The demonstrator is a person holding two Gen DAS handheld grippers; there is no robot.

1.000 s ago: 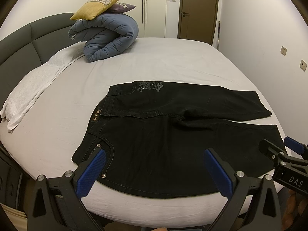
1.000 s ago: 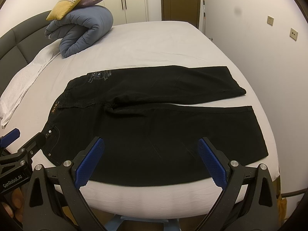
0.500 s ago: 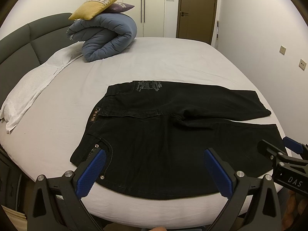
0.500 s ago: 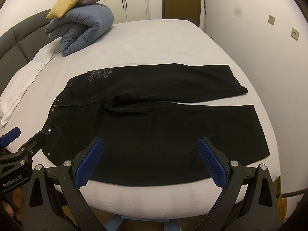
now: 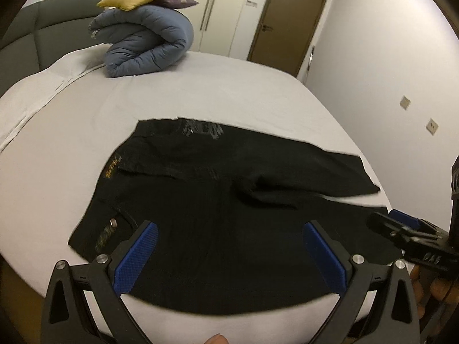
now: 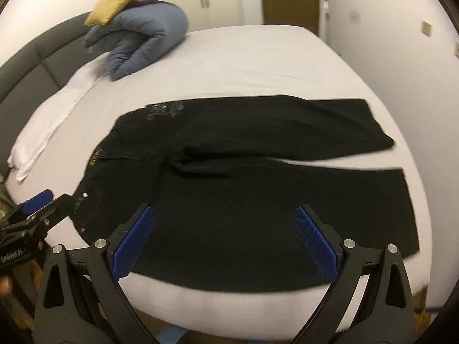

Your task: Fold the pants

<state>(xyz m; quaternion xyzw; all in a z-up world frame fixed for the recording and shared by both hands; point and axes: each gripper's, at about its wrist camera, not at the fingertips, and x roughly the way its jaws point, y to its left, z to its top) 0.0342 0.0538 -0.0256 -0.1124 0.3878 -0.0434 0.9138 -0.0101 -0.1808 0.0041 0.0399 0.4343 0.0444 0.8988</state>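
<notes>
Jaws on both grippers stand wide apart, nothing between them: left gripper (image 5: 229, 246) and right gripper (image 6: 225, 229) both hang over the near edge of the bed (image 5: 229, 97), blue pads over fabric but not touching it as far as I can tell. The pants (image 6: 258, 195), black, denim-looking, lie flat on the sheet, waistband to the left, legs running right; far leg and near leg are slightly apart at the hems, w/ a wrinkle at the crotch. No fold made yet, so task is at its start. Handling, my guess: soft but w/ some body, heavier than thin cloth, won't slip much in textured pads, nothing fragile. Waistband and pocket seams are the thickest parts, good to pinch; hems are the next best. Likely hold: left gripper on near waistband corner by the pocket rivet (image 5: 114, 223), right gripper on near leg hem (image 6: 407, 209), then carry the near leg over the far one. Risk: grabbing the sheet along w/ the fabric. Rolled blue duvet (image 5: 146, 46) w/ cushions on top sits well apart by the headboard.
</notes>
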